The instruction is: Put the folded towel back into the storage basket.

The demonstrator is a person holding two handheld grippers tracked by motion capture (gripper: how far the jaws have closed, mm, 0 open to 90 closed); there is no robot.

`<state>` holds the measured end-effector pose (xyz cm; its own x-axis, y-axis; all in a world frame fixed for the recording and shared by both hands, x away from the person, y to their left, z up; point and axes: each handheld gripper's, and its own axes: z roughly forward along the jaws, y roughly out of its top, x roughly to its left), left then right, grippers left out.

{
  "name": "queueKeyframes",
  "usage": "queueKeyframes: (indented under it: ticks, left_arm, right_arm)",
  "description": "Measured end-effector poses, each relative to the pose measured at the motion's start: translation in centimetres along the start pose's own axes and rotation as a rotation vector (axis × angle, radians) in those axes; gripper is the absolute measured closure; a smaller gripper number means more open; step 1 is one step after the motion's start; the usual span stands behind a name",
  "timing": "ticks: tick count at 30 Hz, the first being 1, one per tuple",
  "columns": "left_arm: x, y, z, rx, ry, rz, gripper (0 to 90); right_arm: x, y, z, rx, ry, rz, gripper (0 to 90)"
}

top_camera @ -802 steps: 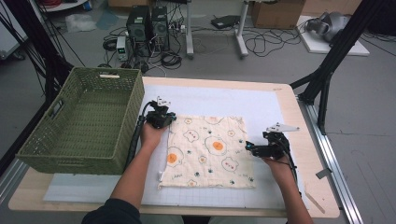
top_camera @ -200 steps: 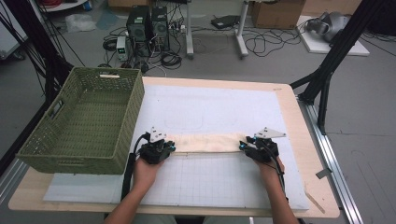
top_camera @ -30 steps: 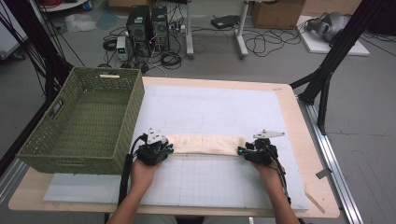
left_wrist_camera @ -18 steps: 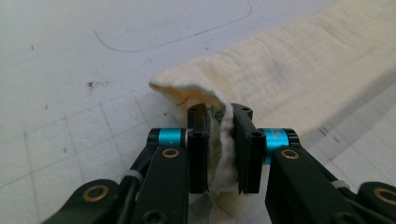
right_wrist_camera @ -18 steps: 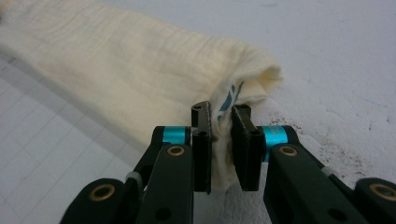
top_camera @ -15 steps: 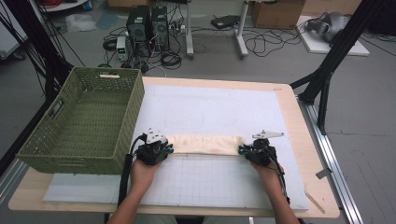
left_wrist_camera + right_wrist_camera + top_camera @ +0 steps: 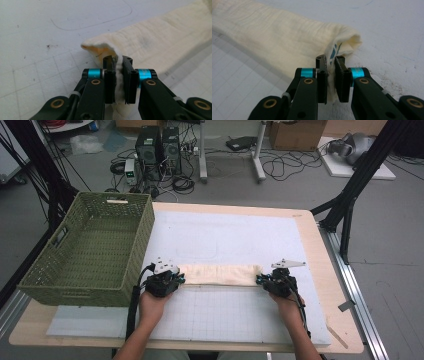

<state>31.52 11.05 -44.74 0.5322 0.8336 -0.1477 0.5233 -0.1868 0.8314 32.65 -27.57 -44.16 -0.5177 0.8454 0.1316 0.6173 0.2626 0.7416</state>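
A person at a wooden table [image 7: 320,250] holds a folded cream cloth [image 7: 220,274] by both of its ends, one gripper in each hand. The cloth lies as a long, narrow band across the white gridded mat [image 7: 225,240], near the mat's front half and running from side to side between the two hands.

The left gripper [image 7: 179,280] is clamped on the cloth's left end. In the left gripper view, its two black jaws stand almost together with a thick fold of the fabric [image 7: 150,42] pressed between them, and the loose edge curls up just above the jaw tips. The right gripper [image 7: 259,280] is clamped on the opposite end in the same way. The right gripper view shows the jaws pinching the bunched fabric [image 7: 274,37], with a bit of blue print showing inside the fold at the open end.

Both forearms come in from the near edge of the table, the hands resting low over the mat. A green woven basket [image 7: 85,245] stands at the left side of the table, just beside the left gripper and apart from the cloth.
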Motion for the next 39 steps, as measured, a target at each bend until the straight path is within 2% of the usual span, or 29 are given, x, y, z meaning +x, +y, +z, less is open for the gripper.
queueKeyframes:
  ticks: [3, 9, 17, 30, 39]
  left_arm:
    - [-0.3, 0.6, -0.7, -0.024, -0.003, 0.007, 82.2]
    - [-1.0, 1.7, -2.3, -0.065, 0.015, 0.005, 82.1]
    - [-1.4, 3.2, -4.2, -0.114, 0.028, 0.009, 82.1]
    - [-0.9, 4.6, -7.1, -0.176, 0.062, 0.003, 81.9]
    - [-0.1, 5.0, -9.2, -0.201, 0.092, -0.008, 81.8]
  right_arm:
    - [-0.1, 0.2, -0.1, 0.001, -0.006, 0.0, 82.3]
    - [0.2, 1.2, -0.9, -0.026, -0.024, -0.049, 82.3]
    - [0.3, 2.7, -1.6, -0.075, -0.018, -0.05, 82.3]
    - [1.5, 6.5, -2.0, -0.129, -0.015, -0.104, 82.3]
    - [2.7, 8.4, -1.8, -0.179, 0.013, -0.136, 82.3]
